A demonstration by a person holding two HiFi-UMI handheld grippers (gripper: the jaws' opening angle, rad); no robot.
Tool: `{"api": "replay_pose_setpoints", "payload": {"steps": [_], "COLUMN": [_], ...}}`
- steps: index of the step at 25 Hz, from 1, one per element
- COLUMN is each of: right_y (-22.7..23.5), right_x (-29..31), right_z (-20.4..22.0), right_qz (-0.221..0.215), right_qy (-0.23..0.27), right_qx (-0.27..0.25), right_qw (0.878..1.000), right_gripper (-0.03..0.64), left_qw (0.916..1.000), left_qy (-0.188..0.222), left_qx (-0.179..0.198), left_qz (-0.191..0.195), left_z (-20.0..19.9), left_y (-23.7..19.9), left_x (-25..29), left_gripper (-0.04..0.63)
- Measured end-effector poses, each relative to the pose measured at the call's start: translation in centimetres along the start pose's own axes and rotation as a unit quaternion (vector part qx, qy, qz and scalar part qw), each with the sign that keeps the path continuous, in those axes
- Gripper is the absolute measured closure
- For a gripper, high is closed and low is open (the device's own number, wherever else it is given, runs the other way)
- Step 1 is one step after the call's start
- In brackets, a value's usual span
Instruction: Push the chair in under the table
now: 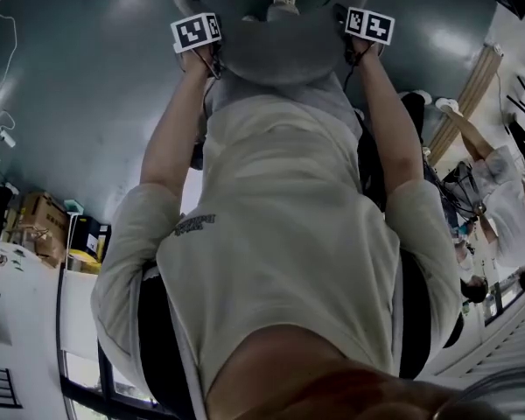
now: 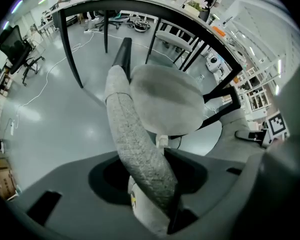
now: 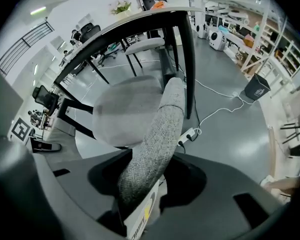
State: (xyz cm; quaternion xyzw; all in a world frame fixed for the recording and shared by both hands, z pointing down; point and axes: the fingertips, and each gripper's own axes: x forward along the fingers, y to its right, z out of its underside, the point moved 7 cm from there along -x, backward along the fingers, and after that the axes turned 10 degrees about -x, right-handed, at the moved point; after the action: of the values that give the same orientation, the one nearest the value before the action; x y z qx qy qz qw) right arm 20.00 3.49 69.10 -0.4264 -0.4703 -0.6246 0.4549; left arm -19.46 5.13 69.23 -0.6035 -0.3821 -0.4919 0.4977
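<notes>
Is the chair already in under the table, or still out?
Still out: the chair shows its whole grey seat uncovered, on the near side of the black table edge.

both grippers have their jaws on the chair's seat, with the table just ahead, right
Not the seat: the left gripper and right gripper have their jaws on the chair's backrest, with the table just ahead. Both gripper views show this.
</notes>
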Motion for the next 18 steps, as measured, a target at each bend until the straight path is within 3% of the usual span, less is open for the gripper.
{"api": "replay_pose_setpoints", "payload": {"steps": [18], "right_y": [3.8], "right_x": [1.4], "right_z": [-12.0], "right_qz": [0.003], "right_qy": [0.016], "right_qx": [0.049], "right_qw": [0.999], "right_gripper": [0.420], "left_qw": [0.9982], "left_qy": [0.004], "left_qx": [0.058], "left_qz": [-0.013], "left_z": [-15.2], "left_y": [5.7], "left_x": [0.1], "left_gripper": [0.397]}}
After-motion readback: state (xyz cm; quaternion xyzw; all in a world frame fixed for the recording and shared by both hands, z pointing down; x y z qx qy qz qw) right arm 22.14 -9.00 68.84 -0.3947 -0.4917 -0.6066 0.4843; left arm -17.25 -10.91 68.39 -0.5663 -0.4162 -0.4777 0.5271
